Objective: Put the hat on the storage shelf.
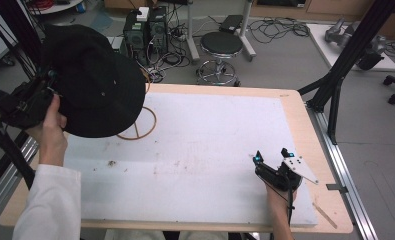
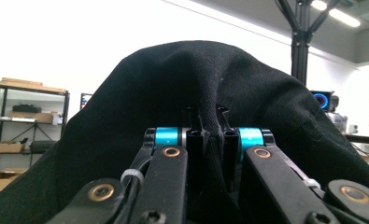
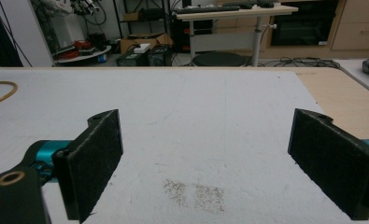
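Sleeve (image 1: 50,205) of white cloth comes in at the near left edge of the table (image 1: 312,125), and the hand above it holds the left claw (image 1: 47,82) raised over the table's left side. That claw is clamped on a fold of a black cap (image 1: 97,80); in the left gripper view its jaws stand pinched together with the dark fabric (image 2: 210,93) bunched between them and draping over both. The cap hangs in the air, clear of the white mat (image 1: 200,150), and it covers part of a thin wooden ring (image 1: 145,127) lying on the mat beneath. At the near right, the right claw (image 1: 271,156) rests low on the mat with its jaws spread wide and nothing between them. A patch of brown specks (image 3: 194,193) marks the mat just ahead of it. Beyond the far edge of the table stands a round black stool (image 1: 221,45), with tangled cables (image 1: 277,27) on the floor around it.
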### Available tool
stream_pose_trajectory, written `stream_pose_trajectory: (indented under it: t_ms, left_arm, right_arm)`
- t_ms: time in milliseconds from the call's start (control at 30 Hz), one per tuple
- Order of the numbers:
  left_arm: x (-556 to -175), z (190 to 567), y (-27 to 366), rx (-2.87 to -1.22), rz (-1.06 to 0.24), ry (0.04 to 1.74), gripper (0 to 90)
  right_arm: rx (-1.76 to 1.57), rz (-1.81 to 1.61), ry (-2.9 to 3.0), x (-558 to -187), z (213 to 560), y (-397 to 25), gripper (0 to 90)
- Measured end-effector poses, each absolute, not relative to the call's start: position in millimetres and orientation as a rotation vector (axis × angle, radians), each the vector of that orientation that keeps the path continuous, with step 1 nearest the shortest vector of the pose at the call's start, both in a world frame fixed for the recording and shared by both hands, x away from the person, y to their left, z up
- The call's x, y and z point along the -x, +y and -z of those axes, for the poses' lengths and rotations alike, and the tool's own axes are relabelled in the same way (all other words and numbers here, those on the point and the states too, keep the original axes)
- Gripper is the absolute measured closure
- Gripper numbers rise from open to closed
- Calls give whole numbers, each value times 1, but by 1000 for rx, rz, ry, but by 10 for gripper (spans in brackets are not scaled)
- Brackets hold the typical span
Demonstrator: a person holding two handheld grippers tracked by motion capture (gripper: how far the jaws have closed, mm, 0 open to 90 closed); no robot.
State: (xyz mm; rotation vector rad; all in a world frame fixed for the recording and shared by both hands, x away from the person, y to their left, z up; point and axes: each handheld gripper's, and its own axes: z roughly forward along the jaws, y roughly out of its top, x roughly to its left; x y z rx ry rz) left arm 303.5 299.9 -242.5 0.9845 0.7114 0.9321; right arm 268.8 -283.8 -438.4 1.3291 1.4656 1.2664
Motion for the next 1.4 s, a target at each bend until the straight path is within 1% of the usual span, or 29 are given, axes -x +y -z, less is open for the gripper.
stream_pose_trajectory:
  t_ms: [267, 400, 433, 533, 800, 1033, 1200, 1400]
  left_arm:
    - [-340, 240, 289, -993, -920, 739, 858]
    - [-351, 241, 284, -999, -936, 747, 858]
    - [-359, 241, 280, -1008, -949, 764, 858]
    - [-366, 240, 277, -1016, -957, 780, 858]
    - [-397, 241, 266, -1049, -949, 834, 858]
    - [-408, 246, 260, -1105, -965, 849, 858]
    - [-411, 258, 256, -1140, -966, 888, 859]
    - [-412, 273, 253, -1186, -932, 912, 859]
  right_arm:
    - [-1311, -1263, 1483, -269, 439, -282, 94]
    - [-1314, -1264, 1486, -269, 439, -282, 94]
    - [-1310, -1264, 1488, -270, 439, -282, 94]
    - [-1312, -1265, 1497, -270, 439, -281, 94]
    - [-1304, -1268, 1504, -270, 439, -280, 94]
    - [-1298, -1264, 1522, -271, 440, -279, 94]
    - [-1290, -1267, 1518, -270, 440, -279, 94]
    - [-1292, -1268, 1514, -269, 439, -279, 94]
